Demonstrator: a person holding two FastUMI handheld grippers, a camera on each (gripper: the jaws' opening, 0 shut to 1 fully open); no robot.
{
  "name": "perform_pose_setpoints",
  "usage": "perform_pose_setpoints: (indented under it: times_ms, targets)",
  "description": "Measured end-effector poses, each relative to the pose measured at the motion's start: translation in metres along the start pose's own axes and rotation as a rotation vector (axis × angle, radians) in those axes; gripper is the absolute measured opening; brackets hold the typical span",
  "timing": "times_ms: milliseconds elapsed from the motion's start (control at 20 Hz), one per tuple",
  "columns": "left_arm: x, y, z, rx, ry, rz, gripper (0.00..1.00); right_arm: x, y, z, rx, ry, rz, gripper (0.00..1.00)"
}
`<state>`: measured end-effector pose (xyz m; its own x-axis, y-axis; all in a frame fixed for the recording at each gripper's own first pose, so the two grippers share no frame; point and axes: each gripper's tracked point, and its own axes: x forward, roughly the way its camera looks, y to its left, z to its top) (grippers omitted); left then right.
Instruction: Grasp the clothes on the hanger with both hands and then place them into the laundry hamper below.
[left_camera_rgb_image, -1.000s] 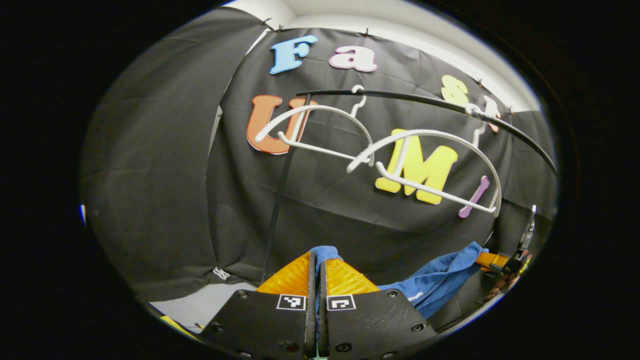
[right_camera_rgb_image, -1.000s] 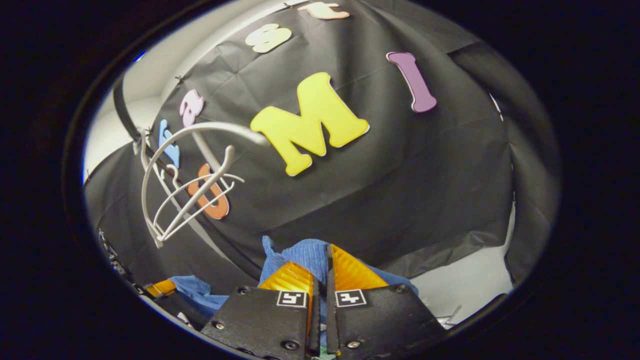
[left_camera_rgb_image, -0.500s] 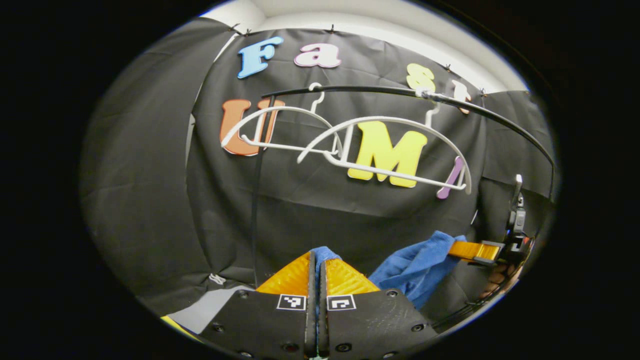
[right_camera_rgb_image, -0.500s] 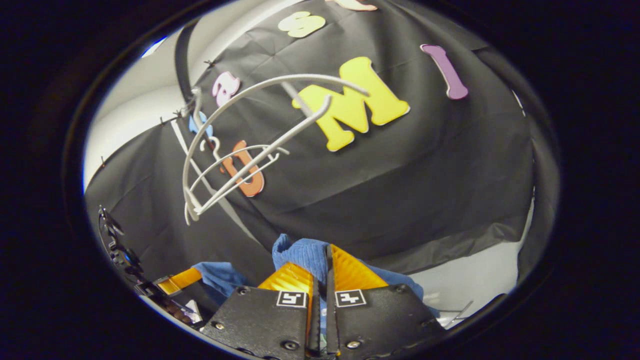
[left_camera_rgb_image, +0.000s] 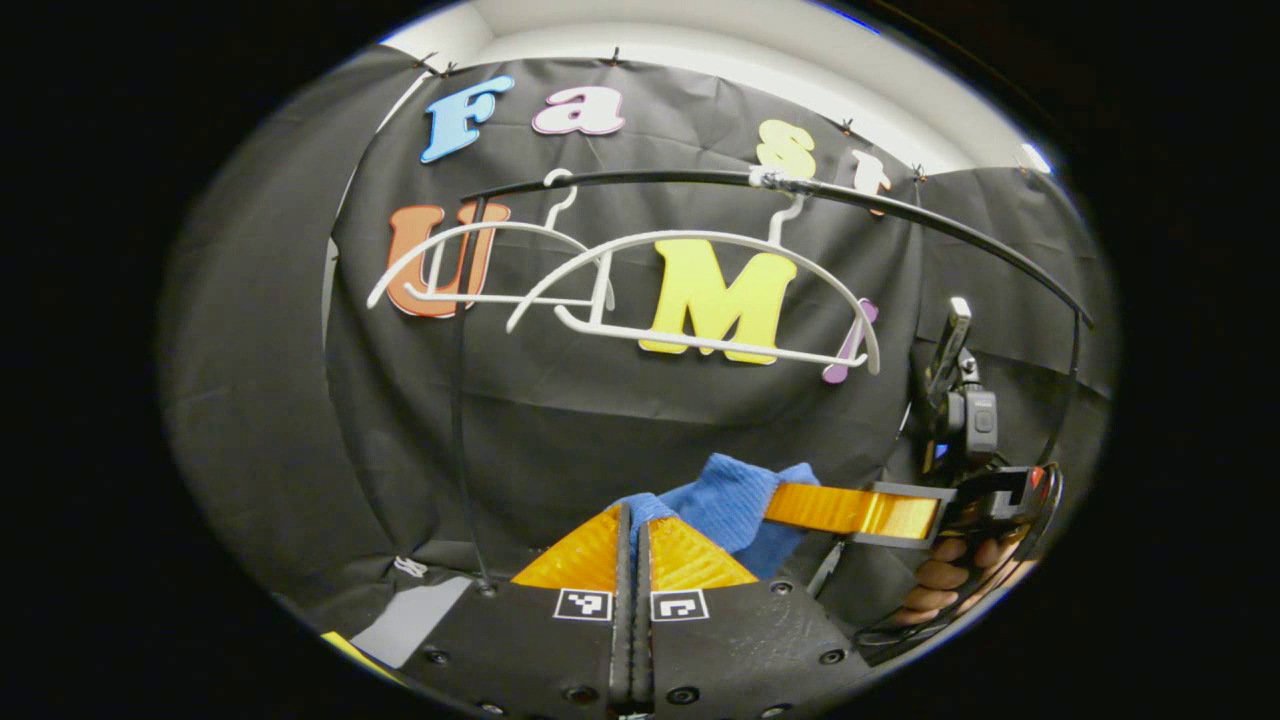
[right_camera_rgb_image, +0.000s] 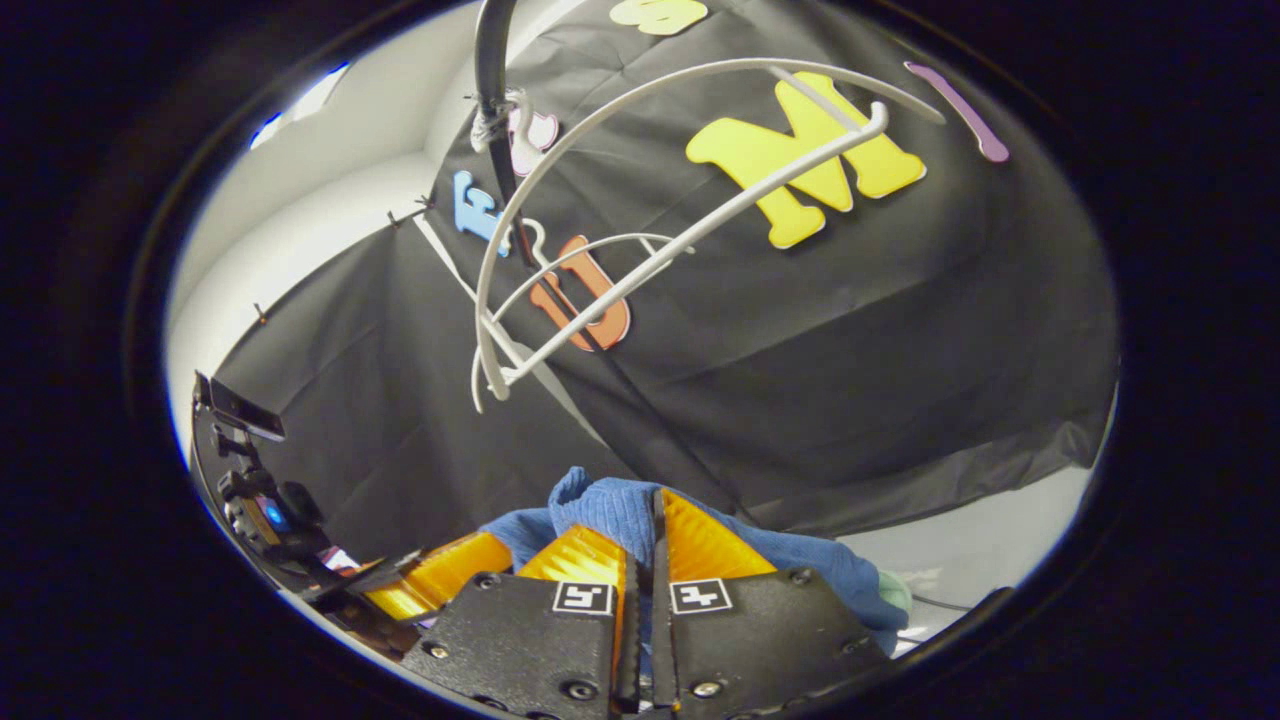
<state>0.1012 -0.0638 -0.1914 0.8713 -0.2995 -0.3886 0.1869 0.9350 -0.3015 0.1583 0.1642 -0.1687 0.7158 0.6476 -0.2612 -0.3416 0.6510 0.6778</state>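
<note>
Both bare white plastic hangers (left_camera_rgb_image: 690, 300) hang on the black rail (left_camera_rgb_image: 760, 185), so the carry-down step is in hand. The left gripper (left_camera_rgb_image: 632, 525) pinches the blue knitted garment (left_camera_rgb_image: 735, 495); the right gripper (right_camera_rgb_image: 650, 525) pinches its other edge. Next, lower it together; the laundry hamper's contents cannot be judged.

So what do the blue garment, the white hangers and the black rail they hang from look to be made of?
The blue garment looks like soft knit or terry cloth: fuzzy, matte, bunched. The white hangers look like moulded plastic, possibly coated wire: thin, smooth, evenly white. The black rail seems a slim metal or plastic tube with a dull sheen; the pictures leave it open.
</note>
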Motion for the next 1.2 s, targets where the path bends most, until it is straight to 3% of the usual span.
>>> perform_pose_setpoints:
  times_ms: [50, 100, 200, 650, 850, 1100, 1150, 1200]
  targets:
    - [-0.002, 0.001, 0.001, -0.007, -0.004, 0.004, 0.07, 0.005, 0.004, -0.004, 0.022, 0.003, 0.016, 0.08]
    - [-0.003, 0.002, 0.001, -0.021, -0.003, 0.004, 0.00, 0.008, 0.005, -0.007, 0.044, 0.007, 0.030, 0.08]
    - [-0.004, 0.005, -0.006, -0.043, 0.003, 0.003, 0.00, 0.012, -0.003, -0.015, 0.074, 0.020, 0.027, 0.08]
    - [0.030, 0.044, -0.113, -0.112, 0.215, 0.113, 0.00, 0.045, -0.102, -0.087, 0.174, 0.176, -0.178, 0.08]
    - [0.045, 0.063, -0.167, -0.142, 0.343, 0.164, 0.00, 0.058, -0.139, -0.123, 0.129, 0.280, -0.278, 0.08]
    - [0.047, 0.079, -0.216, -0.120, 0.475, 0.236, 0.00, 0.067, -0.142, -0.154, 0.087, 0.412, -0.325, 0.10]
    - [0.041, 0.087, -0.226, -0.107, 0.508, 0.265, 0.00, 0.067, -0.143, -0.158, 0.070, 0.444, -0.330, 0.05]
    - [0.038, 0.091, -0.232, -0.100, 0.531, 0.289, 0.00, 0.066, -0.144, -0.163, 0.045, 0.482, -0.330, 0.20]
